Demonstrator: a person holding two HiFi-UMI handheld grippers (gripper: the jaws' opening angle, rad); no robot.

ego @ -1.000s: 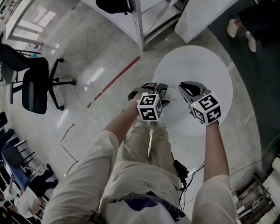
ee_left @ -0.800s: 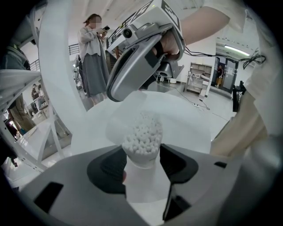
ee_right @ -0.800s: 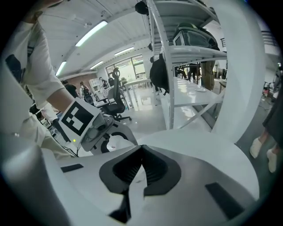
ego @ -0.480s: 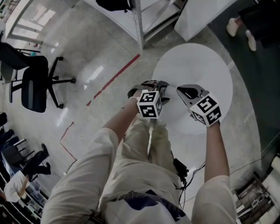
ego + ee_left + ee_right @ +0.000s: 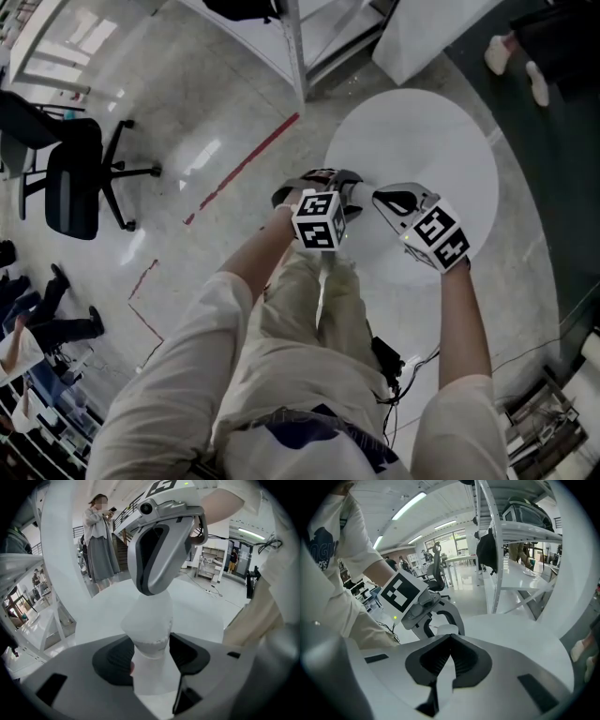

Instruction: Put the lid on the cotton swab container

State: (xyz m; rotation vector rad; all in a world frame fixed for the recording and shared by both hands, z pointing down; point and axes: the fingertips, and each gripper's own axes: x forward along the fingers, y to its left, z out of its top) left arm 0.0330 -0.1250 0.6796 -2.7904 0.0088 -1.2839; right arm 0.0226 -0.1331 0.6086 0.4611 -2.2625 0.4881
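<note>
While the left hand-held gripper (image 5: pixel 150 657) pinches one translucent swab container (image 5: pixel 147 620) at the round white table (image 5: pixel 441 141)'s edge, the right hand-held gripper (image 5: pixel 451 637), pressed together, meets one white lid (image 5: pixel 446 629); one black office chair (image 5: pixel 75 192) stands well apart.

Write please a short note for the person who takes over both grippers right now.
Left gripper: shut on the white container, at the edge of the round table.
Right gripper: shut, tips at what looks like the lid on top of the container.
Done: lid seems to be on.
Left: check that it sits fully. I cannot tell this from here.
</note>
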